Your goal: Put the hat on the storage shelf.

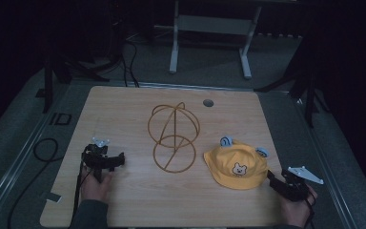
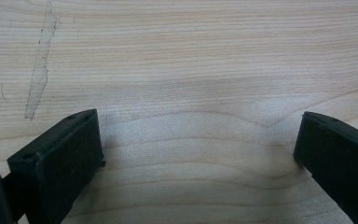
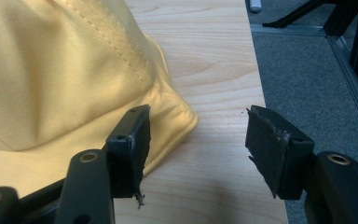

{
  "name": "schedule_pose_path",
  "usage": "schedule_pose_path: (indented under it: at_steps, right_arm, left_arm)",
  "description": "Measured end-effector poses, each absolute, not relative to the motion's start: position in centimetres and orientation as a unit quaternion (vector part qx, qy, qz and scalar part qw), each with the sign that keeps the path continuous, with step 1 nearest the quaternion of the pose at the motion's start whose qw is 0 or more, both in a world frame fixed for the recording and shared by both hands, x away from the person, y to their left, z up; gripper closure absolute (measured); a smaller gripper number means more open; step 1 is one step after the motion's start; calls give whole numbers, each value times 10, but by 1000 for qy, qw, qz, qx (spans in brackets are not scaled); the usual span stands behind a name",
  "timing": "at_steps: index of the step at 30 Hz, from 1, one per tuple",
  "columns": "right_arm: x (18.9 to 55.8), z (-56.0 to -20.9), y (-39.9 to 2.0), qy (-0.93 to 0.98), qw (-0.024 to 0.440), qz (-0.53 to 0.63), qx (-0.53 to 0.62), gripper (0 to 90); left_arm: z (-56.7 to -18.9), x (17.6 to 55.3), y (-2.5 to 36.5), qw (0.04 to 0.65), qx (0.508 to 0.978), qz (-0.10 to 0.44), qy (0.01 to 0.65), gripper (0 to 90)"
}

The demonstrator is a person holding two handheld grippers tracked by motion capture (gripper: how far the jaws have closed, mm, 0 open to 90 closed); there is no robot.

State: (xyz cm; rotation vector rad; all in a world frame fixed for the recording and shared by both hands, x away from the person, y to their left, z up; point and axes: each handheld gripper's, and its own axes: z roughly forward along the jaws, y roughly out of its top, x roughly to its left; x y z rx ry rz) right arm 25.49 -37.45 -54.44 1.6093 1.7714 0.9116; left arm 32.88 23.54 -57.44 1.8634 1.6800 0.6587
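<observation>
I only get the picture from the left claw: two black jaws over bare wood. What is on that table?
Observer: A yellow cap with a small bear face lies at the table's right side.
Operator: Anything else?
Observer: A gold wire stand sits upright in the middle, apart from the cap.
Operator: Where is the other claw?
Observer: The right claw is open at the cap's edge; one jaw overlaps the cloth, with nothing between the pads.

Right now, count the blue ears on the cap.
2. One ear stands at the cap's far left edge; the other ear sits at its far right edge. The crown could hide more.
</observation>
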Motion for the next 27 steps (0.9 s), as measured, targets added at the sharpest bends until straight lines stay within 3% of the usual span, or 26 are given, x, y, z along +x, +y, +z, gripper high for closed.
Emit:
schedule_pose_path:
  at_steps: [27]
  right_arm:
    - [257,-542,-371,673,271,347,595,404]
  left_arm:
    - [-574,329,235,272,693,245,622,8]
